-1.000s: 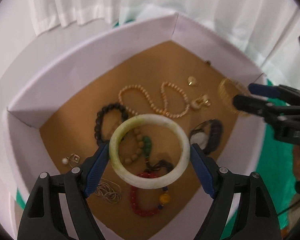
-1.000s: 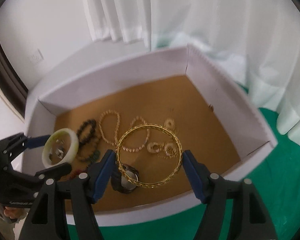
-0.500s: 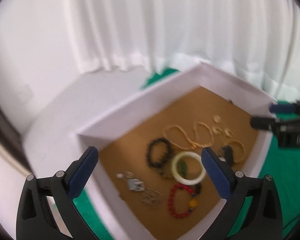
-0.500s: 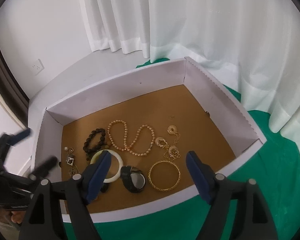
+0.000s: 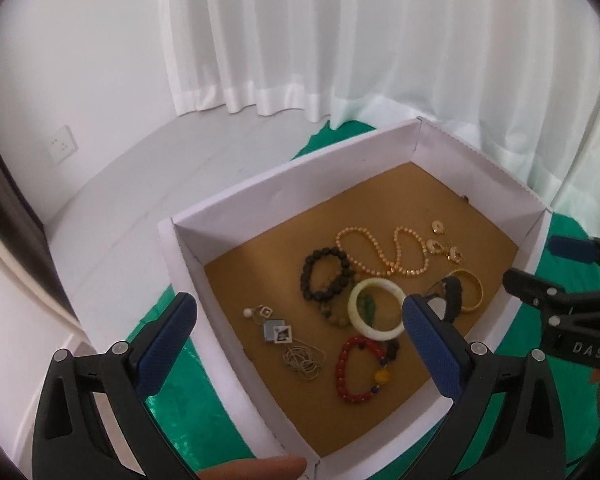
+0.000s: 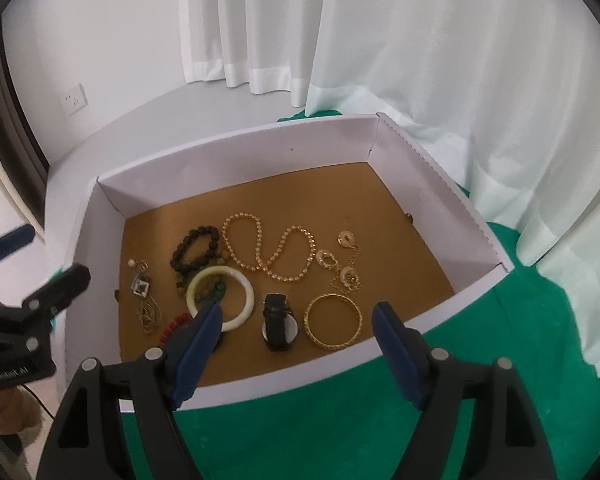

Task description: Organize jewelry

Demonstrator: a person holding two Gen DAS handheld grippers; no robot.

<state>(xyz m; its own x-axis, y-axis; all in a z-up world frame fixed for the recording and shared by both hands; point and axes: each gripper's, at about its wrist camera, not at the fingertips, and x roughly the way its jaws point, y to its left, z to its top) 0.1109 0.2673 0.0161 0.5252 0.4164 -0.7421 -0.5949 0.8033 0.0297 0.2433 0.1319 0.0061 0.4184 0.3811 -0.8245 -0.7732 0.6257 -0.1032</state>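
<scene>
A white box [image 5: 291, 184] with a brown floor holds the jewelry. The pale jade bangle [image 5: 376, 330] lies flat in it, near the middle, over green and brown beads. Right of it rest a black watch [image 5: 454, 294] and the gold bangle [image 5: 478, 292]. My left gripper [image 5: 300, 312] hovers open and empty above the box's near-left corner. My right gripper [image 6: 297, 316] is open and empty above the front wall, with the watch [image 6: 277, 320] and gold bangle [image 6: 332, 298] just beyond it. The jade bangle [image 6: 249, 300] lies partly behind its left finger.
Also in the box are a pearl necklace [image 5: 380, 258], a black bead bracelet [image 5: 326, 274], a red bead bracelet [image 5: 356, 376], gold earrings [image 5: 440, 240] and silver pendants [image 5: 277, 332]. Green cloth [image 6: 340, 420] lies under the box, white curtains hang behind, and a fingertip [image 5: 259, 466] shows at the bottom edge.
Both grippers let go of their bangles, which now lie on the box floor. Both opened wider and drew back and upward from the box.
</scene>
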